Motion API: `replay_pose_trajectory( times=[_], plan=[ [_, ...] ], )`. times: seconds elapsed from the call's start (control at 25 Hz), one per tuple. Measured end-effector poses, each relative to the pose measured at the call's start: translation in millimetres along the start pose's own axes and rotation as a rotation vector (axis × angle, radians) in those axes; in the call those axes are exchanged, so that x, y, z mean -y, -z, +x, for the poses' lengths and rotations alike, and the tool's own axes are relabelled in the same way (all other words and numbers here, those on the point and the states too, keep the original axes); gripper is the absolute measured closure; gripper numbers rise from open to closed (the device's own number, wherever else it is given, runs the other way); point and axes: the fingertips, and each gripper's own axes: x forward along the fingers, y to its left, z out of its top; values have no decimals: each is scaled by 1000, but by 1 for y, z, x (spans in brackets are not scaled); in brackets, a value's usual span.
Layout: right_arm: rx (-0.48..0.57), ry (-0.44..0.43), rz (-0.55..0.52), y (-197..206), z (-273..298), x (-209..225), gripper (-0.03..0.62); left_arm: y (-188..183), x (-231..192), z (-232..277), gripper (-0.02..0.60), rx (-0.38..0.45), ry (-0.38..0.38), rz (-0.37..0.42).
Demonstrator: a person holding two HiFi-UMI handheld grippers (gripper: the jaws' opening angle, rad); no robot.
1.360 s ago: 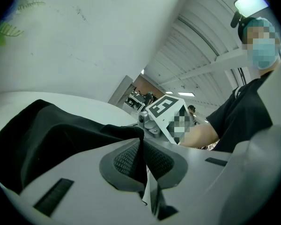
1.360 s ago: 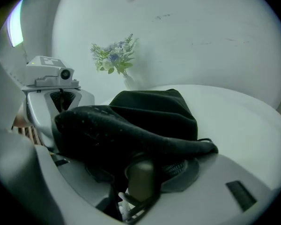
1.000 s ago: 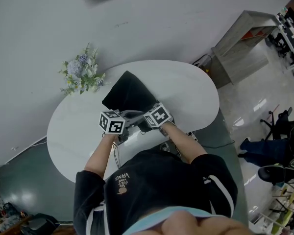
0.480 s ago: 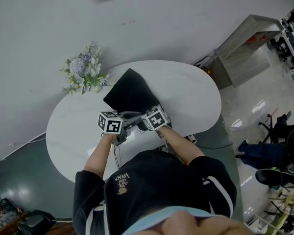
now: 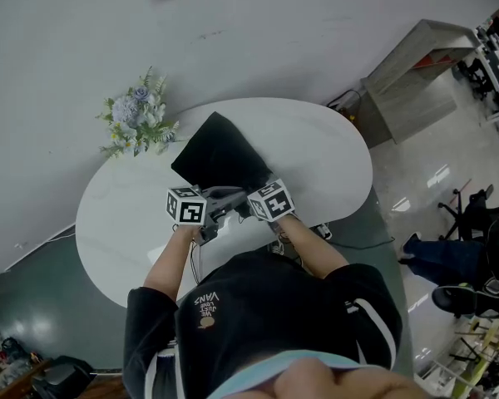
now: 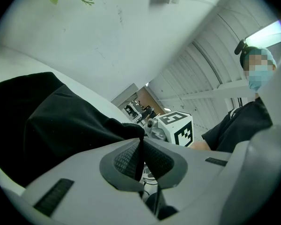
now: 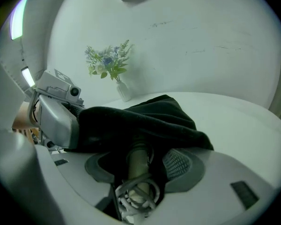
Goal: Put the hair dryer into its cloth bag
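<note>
With the left gripper (image 6: 139, 143), jaws pressed together, pinching the hem of the black cloth bag (image 5: 220, 156) and holding its mouth up just above the near side of the round white table (image 5: 316, 140). Lying across the middle of that table, toward its far edge: the bag's body, bulged as if already partly filled. With the right gripper (image 7: 140, 159), at the table's near edge beside the left one, apparently clamped round the pale handle of the hair dryer (image 7: 138, 165), with cord coiled about the handle's end and folds of bag cloth bunched between the pads. Head of the dryer out of sight under the cloth, only the handle showing at the mouth. By the look of it, late in the insertion: feeding in the handle. Next, probably: pushing handle and cord farther toward the table's far side, releasing with the right, then drawing the hem over without snagging the cord loops.
</note>
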Motion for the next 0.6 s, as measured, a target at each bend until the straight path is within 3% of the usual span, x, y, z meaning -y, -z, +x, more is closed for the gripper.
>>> replay_pose_trajectory(
  times=[0.6],
  plan=[
    [150, 96, 137, 22, -69, 51, 367, 17, 25, 52, 548, -67, -6, 43]
  ],
)
